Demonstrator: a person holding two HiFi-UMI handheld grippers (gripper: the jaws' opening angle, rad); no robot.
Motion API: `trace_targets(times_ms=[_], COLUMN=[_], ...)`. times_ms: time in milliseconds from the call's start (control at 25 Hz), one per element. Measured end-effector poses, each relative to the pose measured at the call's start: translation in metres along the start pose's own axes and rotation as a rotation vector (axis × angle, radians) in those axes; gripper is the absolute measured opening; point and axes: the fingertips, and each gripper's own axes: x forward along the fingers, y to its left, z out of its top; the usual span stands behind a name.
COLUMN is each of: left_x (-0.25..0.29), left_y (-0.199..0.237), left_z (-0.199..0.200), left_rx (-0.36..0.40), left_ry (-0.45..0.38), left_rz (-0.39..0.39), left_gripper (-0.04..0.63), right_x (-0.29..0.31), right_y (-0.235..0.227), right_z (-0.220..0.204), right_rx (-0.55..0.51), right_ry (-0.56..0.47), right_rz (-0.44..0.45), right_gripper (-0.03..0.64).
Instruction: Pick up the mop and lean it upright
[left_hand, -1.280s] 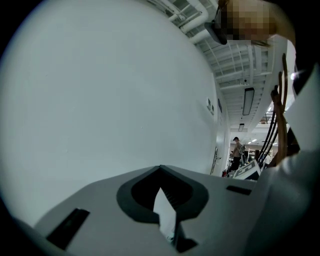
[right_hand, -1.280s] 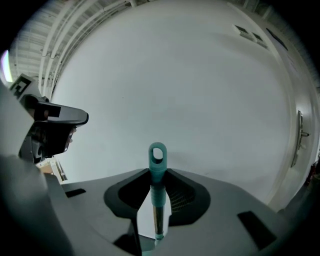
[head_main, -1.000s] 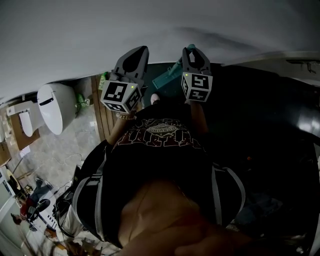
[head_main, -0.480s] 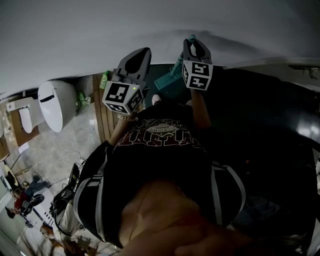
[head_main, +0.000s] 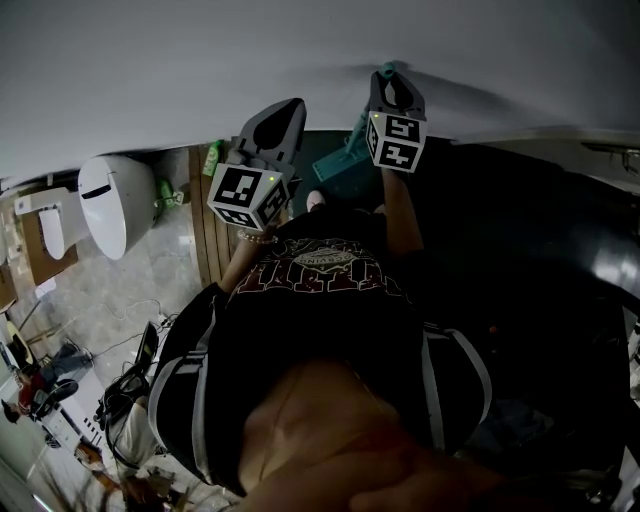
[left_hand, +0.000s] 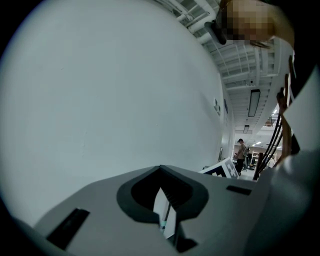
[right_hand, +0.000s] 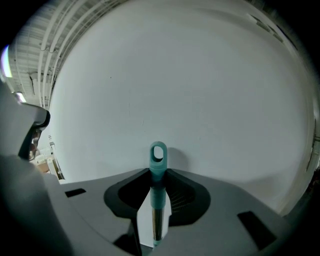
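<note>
Head view: I see a person's dark T-shirt (head_main: 320, 300) from above, with both grippers raised toward a pale wall (head_main: 200, 70). The right gripper (head_main: 388, 80) is up at the wall. Its fingers are closed on the mop handle (right_hand: 157, 172) just below the teal hanging loop. The loop sticks up past the fingertips, close to the wall (whether it touches, I cannot tell). Lower down, at the foot of the wall, the teal mop head (head_main: 338, 167) shows between the two grippers. The left gripper (head_main: 287, 110) is held beside the right one, apart from the mop. In the left gripper view its fingers are drawn together with nothing between them. Off to the left, a white toilet (head_main: 112, 203) and a green bottle (head_main: 212, 157) stand on the floor.
</note>
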Motion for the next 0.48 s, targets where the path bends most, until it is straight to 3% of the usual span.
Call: trace_targets(times_ms=[480], left_x=[0.0034], left_y=[0.0102], left_z=[0.0033], left_rx=[-0.015], left_ry=[-0.003], left_rz=[-0.003], left_gripper=[0.038], right_x=[0.0105], right_y=[0.0033], right_z=[0.0047], right_rx=[0.014], right_ry=[0.005], right_rz=[-0.018], right_gripper=[0.109])
